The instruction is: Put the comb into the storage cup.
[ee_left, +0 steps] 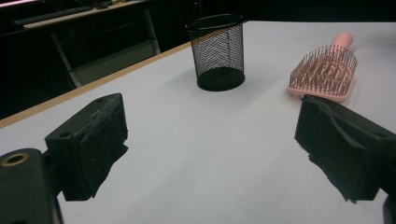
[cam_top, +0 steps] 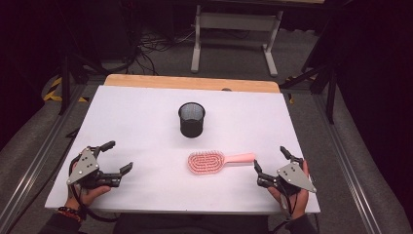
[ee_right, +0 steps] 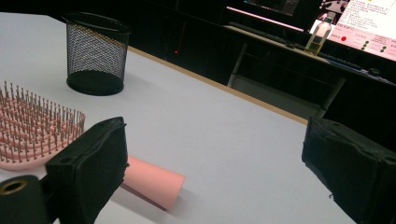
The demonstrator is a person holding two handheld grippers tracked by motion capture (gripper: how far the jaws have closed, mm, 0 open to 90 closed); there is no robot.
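Left tongs [cam_top: 118, 157] and right tongs [cam_top: 269, 158] sit at the near edge of the white surface [cam_top: 146, 122], one per side, each held in a hand, both released w/ jaws spread wide and nothing between them. Just past them, approx. mid-surface, a pink hairbrush [cam_top: 214, 161] lies bristles up, handle pointing toward the right tongs, its tip just beside them but apart. Farther back, a black mesh cup [cam_top: 191, 119] stands upright, near the brush, not touching. Beyond the surface: a bottle [ee_right: 319, 36] by a lit screen [ee_right: 369, 21].
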